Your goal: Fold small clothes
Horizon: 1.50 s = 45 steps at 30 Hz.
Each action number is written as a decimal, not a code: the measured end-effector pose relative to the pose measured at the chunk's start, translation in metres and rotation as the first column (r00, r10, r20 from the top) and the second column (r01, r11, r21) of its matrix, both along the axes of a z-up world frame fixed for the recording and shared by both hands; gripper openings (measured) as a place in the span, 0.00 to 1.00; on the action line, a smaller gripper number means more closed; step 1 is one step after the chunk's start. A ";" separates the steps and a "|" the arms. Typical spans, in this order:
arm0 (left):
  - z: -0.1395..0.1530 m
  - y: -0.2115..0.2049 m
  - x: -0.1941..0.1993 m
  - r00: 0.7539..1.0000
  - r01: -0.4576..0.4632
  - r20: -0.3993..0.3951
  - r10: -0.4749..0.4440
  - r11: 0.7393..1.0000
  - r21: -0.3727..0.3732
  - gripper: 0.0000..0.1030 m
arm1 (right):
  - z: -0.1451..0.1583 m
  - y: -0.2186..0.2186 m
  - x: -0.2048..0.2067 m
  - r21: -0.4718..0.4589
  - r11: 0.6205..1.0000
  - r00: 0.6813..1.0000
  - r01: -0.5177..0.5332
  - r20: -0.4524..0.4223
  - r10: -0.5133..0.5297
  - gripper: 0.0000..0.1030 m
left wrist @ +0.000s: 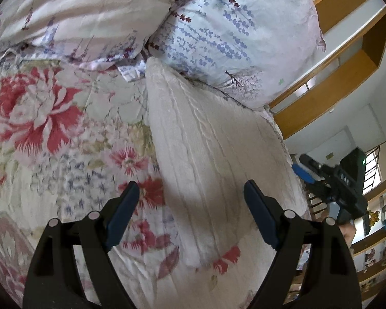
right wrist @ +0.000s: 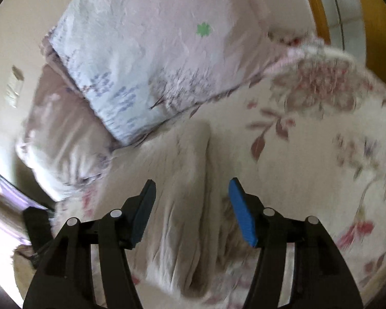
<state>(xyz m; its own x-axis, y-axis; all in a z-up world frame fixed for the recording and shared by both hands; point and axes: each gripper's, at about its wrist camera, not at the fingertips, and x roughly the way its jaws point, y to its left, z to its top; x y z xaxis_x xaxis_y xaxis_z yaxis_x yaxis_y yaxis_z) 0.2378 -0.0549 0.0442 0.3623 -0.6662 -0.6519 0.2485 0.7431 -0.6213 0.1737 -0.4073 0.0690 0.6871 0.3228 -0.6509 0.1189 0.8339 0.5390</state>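
A cream cable-knit garment (left wrist: pixel 205 154) lies folded lengthwise on the floral bedspread (left wrist: pixel 51 134), its far end against a pillow. My left gripper (left wrist: pixel 191 193) is open and empty, held just above the garment's near end. My right gripper (right wrist: pixel 191 188) is open and empty, above the same garment (right wrist: pixel 187 206) in the blurred right wrist view. The right gripper also shows in the left wrist view (left wrist: pixel 306 170), beyond the garment's right edge.
Two lavender-print pillows (left wrist: pixel 234 25) (left wrist: pixel 77 13) lie at the head of the bed. Wooden shelving (left wrist: pixel 347 51) stands past the bed's right side. The bedspread (right wrist: pixel 321 154) spreads right of the garment in the right wrist view, a pillow (right wrist: pixel 154 64) behind it.
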 end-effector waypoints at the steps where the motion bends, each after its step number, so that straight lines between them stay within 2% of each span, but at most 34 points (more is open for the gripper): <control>1: 0.000 0.001 -0.002 1.000 0.001 -0.008 -0.001 1.000 -0.006 0.80 | -0.003 0.001 -0.005 0.021 1.000 1.000 -0.011 -0.009 0.011 0.59; 6: -0.002 0.003 -0.015 1.000 0.003 -0.013 -0.003 1.000 -0.006 0.79 | -0.013 0.008 -0.013 0.029 0.999 0.999 -0.033 -0.040 0.034 0.59; 12: -0.010 -0.004 -0.024 1.000 0.020 -0.024 -0.021 1.000 -0.007 0.71 | -0.025 0.013 -0.009 0.082 0.995 0.996 -0.057 -0.062 0.062 0.57; 13: -0.012 -0.006 -0.024 0.999 0.023 -0.032 -0.024 1.000 -0.013 0.68 | -0.028 0.016 -0.008 0.076 0.995 0.995 -0.062 -0.068 0.067 0.48; 15: -0.017 -0.008 -0.024 0.998 0.033 -0.057 -0.035 0.999 -0.031 0.63 | -0.030 0.020 -0.007 0.063 0.996 0.994 -0.070 -0.082 0.076 0.36; 16: -0.019 -0.008 -0.024 0.997 0.038 -0.068 -0.040 0.999 -0.039 0.57 | -0.030 0.021 -0.008 0.049 0.996 0.994 -0.073 -0.076 0.076 0.28; 19: -0.022 -0.011 -0.023 0.994 0.058 -0.086 -0.063 0.996 -0.062 0.42 | -0.024 0.023 -0.011 0.006 0.997 0.996 -0.078 -0.036 0.078 0.20; 25: -0.015 -0.012 -0.025 0.995 0.068 -0.069 -0.071 0.997 -0.043 0.27 | 0.015 0.028 -0.022 -0.133 0.990 0.992 -0.039 0.114 0.054 0.17; 27: -0.014 -0.013 -0.026 0.995 0.076 -0.057 -0.078 0.997 -0.035 0.25 | 0.015 0.030 -0.022 -0.179 0.983 0.994 -0.031 0.100 0.049 0.17; 29: -0.014 -0.014 -0.026 0.995 0.085 -0.049 -0.086 0.996 -0.025 0.23 | -0.004 0.027 -0.015 -0.232 0.973 1.000 -0.016 0.016 0.020 0.17; 31: -0.015 -0.017 -0.026 0.995 0.093 -0.047 -0.094 0.996 -0.016 0.23 | -0.027 0.021 -0.010 -0.220 0.975 0.998 -0.007 -0.064 -0.007 0.17; 33: -0.015 -0.016 -0.027 0.995 0.093 -0.043 -0.093 0.996 -0.004 0.25 | -0.036 0.013 -0.010 -0.156 0.988 0.998 0.007 -0.067 -0.018 0.17; 35: -0.014 -0.014 -0.026 0.995 0.090 -0.052 -0.090 0.996 -0.001 0.32 | -0.034 0.011 -0.010 -0.141 0.990 0.997 0.001 -0.070 -0.011 0.19; 37: -0.012 -0.014 -0.025 0.996 0.075 -0.048 -0.075 0.997 0.010 0.52 | -0.030 0.006 -0.011 -0.107 0.994 0.998 0.002 -0.069 -0.010 0.26; 39: -0.006 -0.013 -0.025 0.998 0.053 -0.025 -0.052 0.998 0.039 0.65 | -0.025 -0.002 -0.014 -0.053 0.998 0.998 0.017 -0.051 -0.019 0.27; 43: 0.003 -0.018 -0.019 0.999 0.037 -0.001 -0.037 0.996 0.083 0.71 | -0.025 -0.005 -0.018 -0.002 1.000 0.998 0.024 -0.051 -0.024 0.27; 45: 0.006 -0.023 -0.018 0.999 0.026 0.022 -0.029 0.991 0.135 0.72 | -0.027 -0.002 -0.018 -0.003 1.000 0.998 0.016 -0.056 -0.016 0.27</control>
<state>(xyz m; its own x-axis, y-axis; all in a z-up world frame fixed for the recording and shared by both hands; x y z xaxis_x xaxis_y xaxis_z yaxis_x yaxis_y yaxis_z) 0.2202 -0.0775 0.0498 0.3617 -0.5828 -0.7277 0.2835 0.8123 -0.5097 0.1553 -0.4092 0.0418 0.6549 0.3105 -0.6890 0.1621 0.8328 0.5294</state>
